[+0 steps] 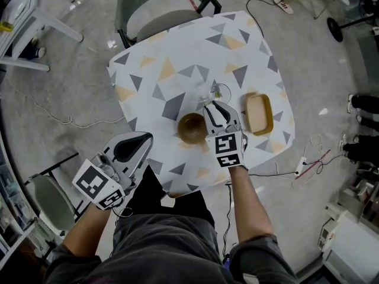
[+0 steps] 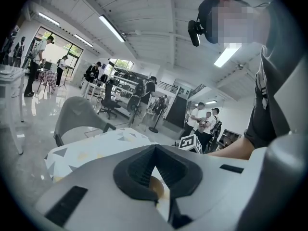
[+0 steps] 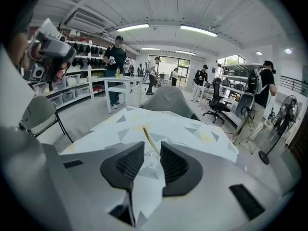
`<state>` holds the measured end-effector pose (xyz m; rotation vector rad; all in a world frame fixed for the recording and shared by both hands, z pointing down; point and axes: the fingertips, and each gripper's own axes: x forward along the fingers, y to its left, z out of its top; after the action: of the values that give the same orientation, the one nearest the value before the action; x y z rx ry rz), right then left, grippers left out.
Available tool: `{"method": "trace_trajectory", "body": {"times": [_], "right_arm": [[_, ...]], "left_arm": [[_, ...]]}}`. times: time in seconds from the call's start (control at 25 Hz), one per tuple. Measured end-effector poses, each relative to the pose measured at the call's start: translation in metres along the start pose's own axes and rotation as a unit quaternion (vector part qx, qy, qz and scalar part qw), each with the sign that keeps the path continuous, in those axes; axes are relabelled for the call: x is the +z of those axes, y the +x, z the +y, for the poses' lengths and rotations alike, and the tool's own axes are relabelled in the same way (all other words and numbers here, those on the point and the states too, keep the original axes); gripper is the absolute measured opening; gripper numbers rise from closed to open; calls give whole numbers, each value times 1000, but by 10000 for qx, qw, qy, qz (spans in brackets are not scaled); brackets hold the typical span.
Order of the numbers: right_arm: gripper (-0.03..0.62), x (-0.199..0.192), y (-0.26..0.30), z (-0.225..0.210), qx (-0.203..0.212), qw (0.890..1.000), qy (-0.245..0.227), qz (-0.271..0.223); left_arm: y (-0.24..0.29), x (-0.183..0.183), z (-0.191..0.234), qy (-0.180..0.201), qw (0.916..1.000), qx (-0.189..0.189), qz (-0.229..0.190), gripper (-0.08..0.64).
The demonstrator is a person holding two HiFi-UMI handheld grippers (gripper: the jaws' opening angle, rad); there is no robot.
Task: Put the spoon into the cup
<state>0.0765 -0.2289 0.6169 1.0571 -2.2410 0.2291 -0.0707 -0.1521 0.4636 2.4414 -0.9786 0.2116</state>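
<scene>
- Right gripper [image 1: 218,106] fingers narrowly apart around the glass cup [image 3: 150,160]; left gripper [image 2: 154,148] pinched together, empty
- Wooden spoon [image 3: 148,139] looks light and stiff: grip its slim handle

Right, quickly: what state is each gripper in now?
Left gripper: shut, empty.
Right gripper: open, gripping nothing; cup and spoon sit just ahead of its jaws.

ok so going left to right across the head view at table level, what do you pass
left gripper → brown bowl → right gripper → wooden tray; the glass cup lies just beyond the right gripper, overlapping it, so it's left out
</scene>
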Motion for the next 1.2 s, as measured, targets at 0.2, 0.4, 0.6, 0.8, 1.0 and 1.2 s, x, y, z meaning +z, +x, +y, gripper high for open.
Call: {"method": "trace_trajectory", "body": {"times": [0.2, 0.4, 0.6, 0.8, 1.0, 1.2], "right_arm": [[112, 25, -36, -8, -189, 9989, 314, -294], [101, 56, -79, -10, -237, 9946, 722, -703], [78, 81, -124, -1, -210, 9867, 1187, -1094], [52, 95, -162, 11, -236, 9779, 1542, -1390], [38, 109, -191, 23, -221, 9716, 1737, -1592], [31, 117, -214, 34, -249, 9677, 1831, -1714]], "left_arm": [[-5, 17, -8, 133, 9998, -70, -154, 14], [-12, 35, -21, 296, 9991, -154, -279, 14], [-23, 50, -34, 448, 9981, -230, -363, 15], [-38, 62, -47, 590, 9970, -283, -420, 15], [-53, 69, -57, 670, 9961, -314, -479, 15], [-66, 71, -63, 745, 9953, -390, -483, 15]]}}
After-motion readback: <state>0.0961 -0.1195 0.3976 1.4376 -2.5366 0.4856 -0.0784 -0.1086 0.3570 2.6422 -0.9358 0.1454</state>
